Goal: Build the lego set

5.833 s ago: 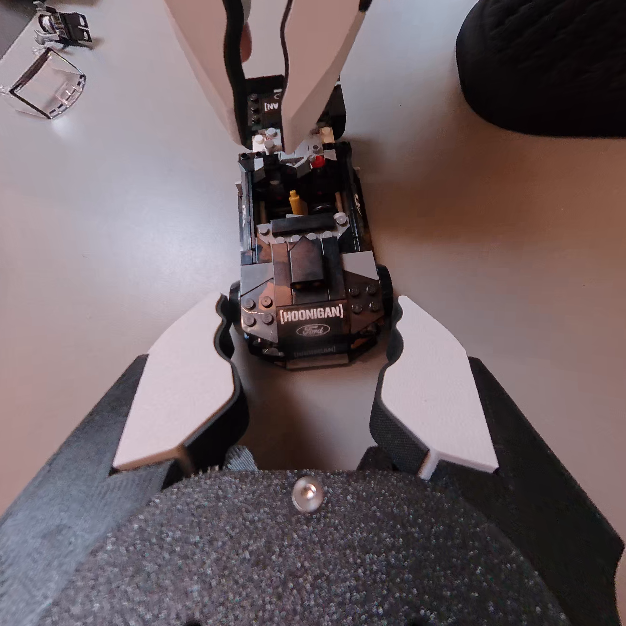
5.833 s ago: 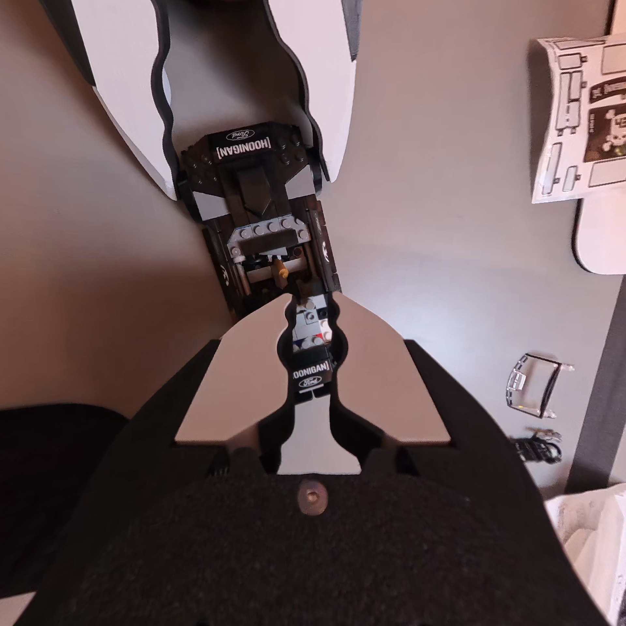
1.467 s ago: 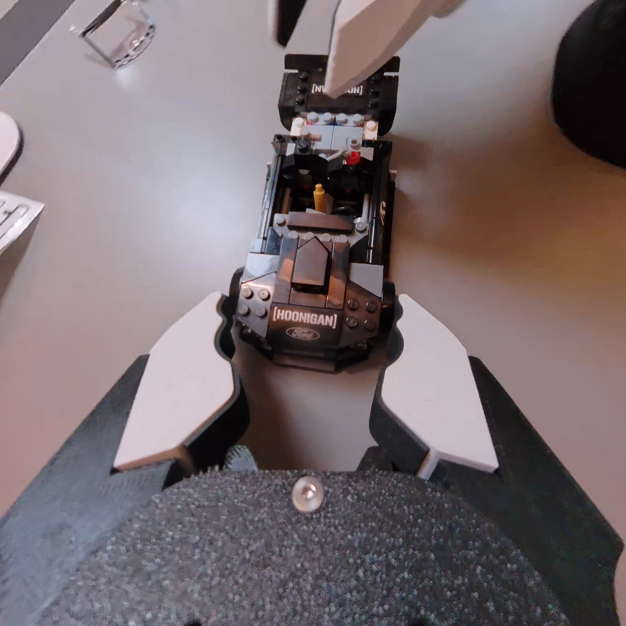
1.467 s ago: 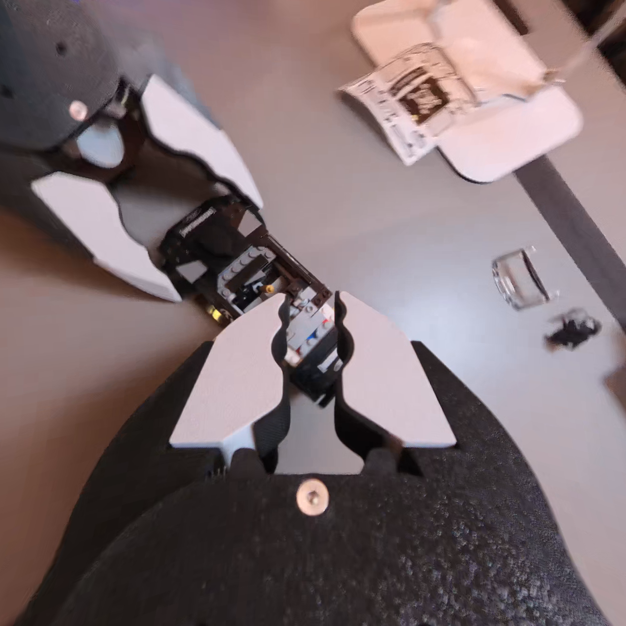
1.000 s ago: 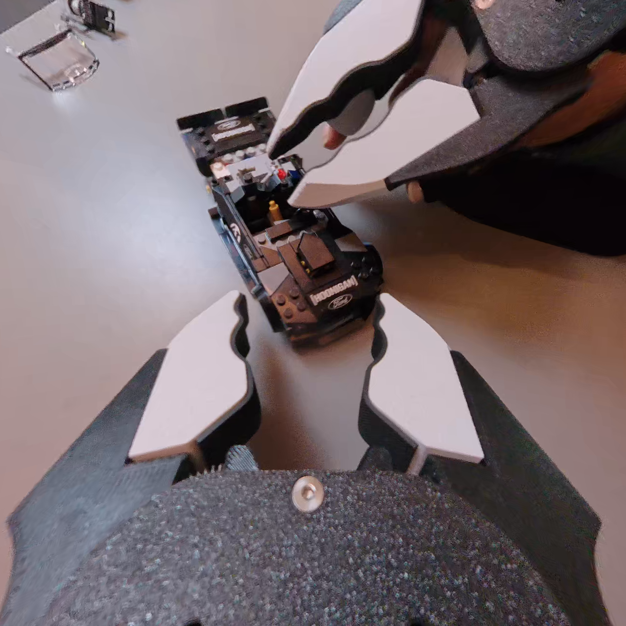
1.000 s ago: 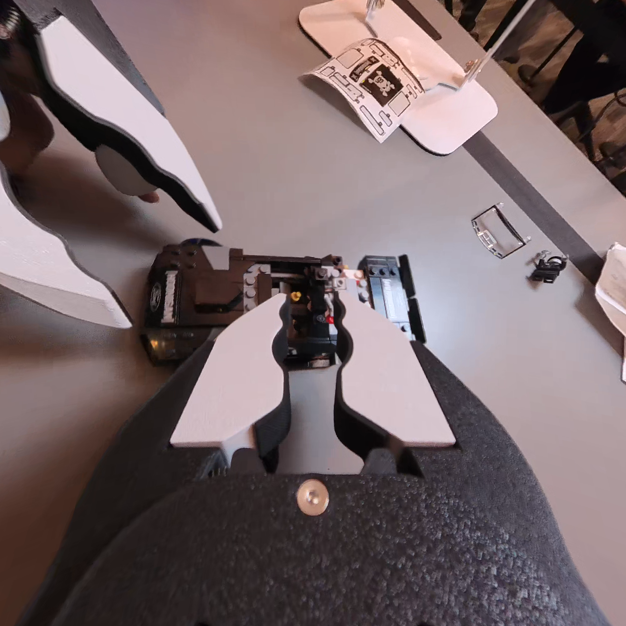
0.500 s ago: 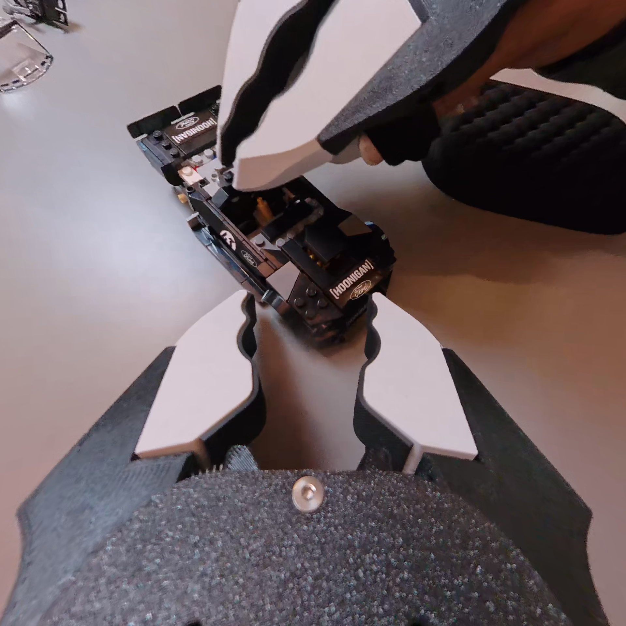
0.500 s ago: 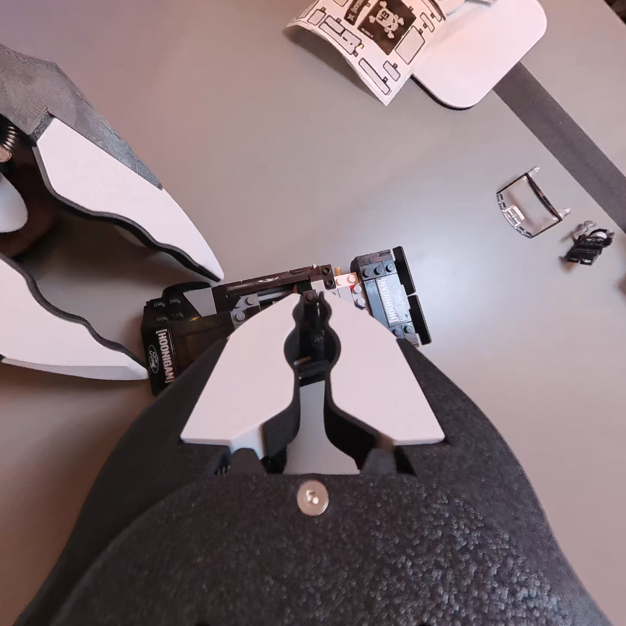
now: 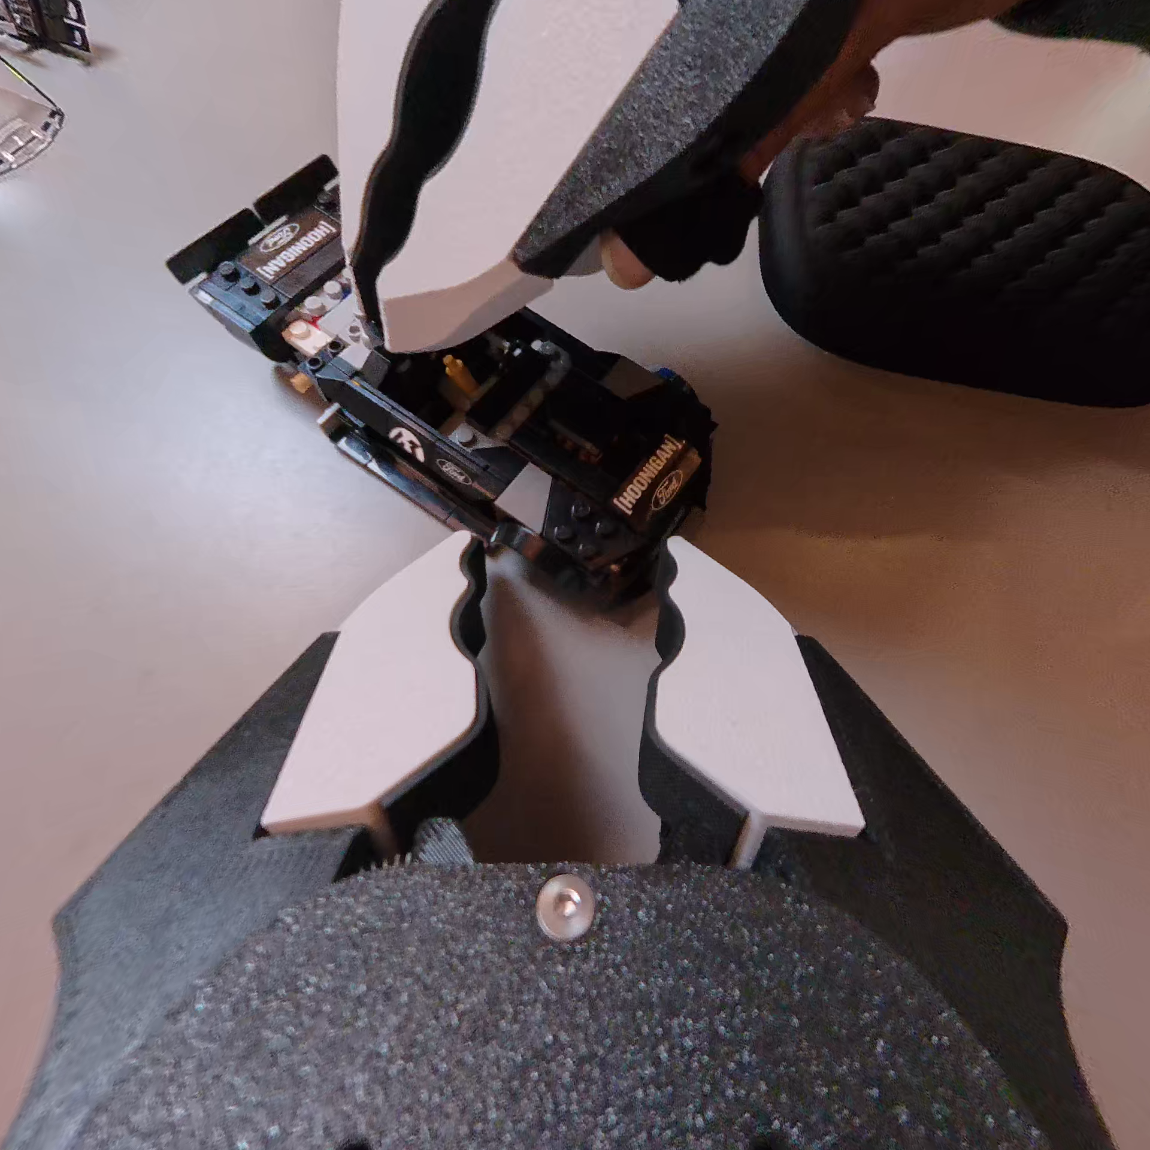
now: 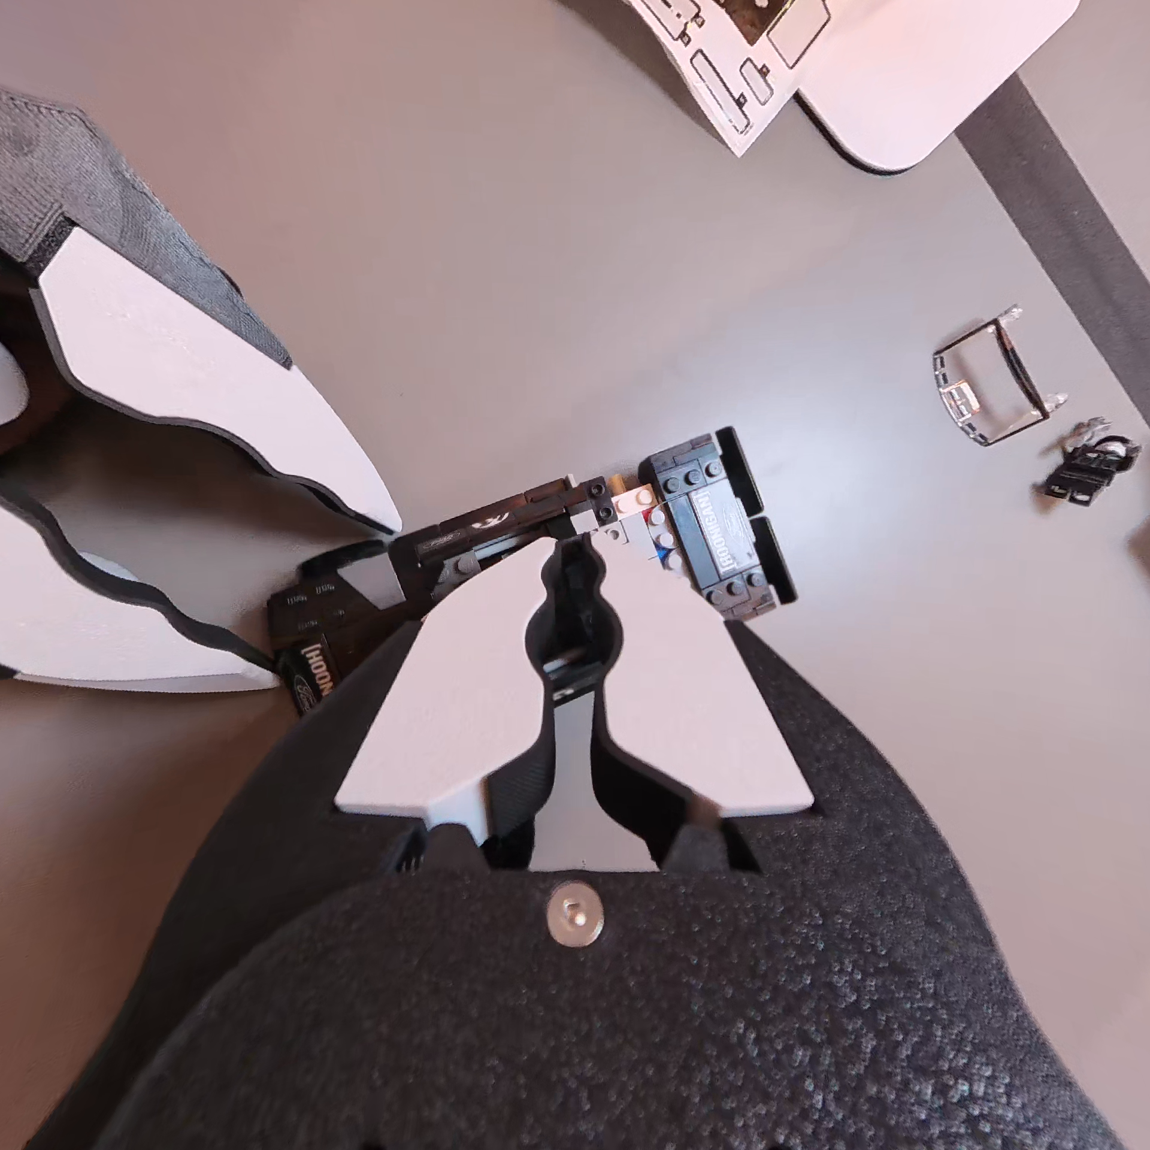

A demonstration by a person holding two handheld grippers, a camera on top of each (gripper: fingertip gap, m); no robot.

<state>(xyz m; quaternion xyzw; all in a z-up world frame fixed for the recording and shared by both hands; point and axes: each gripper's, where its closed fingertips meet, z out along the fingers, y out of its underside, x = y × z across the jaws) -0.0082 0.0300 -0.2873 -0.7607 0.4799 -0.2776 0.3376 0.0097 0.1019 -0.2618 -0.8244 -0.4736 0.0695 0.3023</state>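
The right claw (image 10: pixel 575 547) is pinched nearly closed, its white fingers (image 10: pixel 460 672) meeting at the tips on the black lego car (image 9: pixel 498 435), at the rear edge of the open cockpit just ahead of the tail section. In the left wrist view the same claw (image 9: pixel 373 327) comes down from above onto that spot. The left claw (image 9: pixel 569 547) is spread apart around the car's front end, its fingertips just beside the nose corners; whether they touch it I cannot tell. The car sits on the grey bench (image 9: pixel 155 498), angled from near right to far left, with its nose tipped up. A small yellow peg (image 9: pixel 457 370) stands upright in the cockpit. Farther right in the right wrist view lie a clear windscreen piece (image 10: pixel 980 392) and a small black part (image 10: pixel 1086 473), well apart from the car. A printed sheet (image 10: pixel 740 68) rests on a white plate (image 10: pixel 933 74) at the far edge. A black padded object (image 9: pixel 971 261) lies far right of the car.
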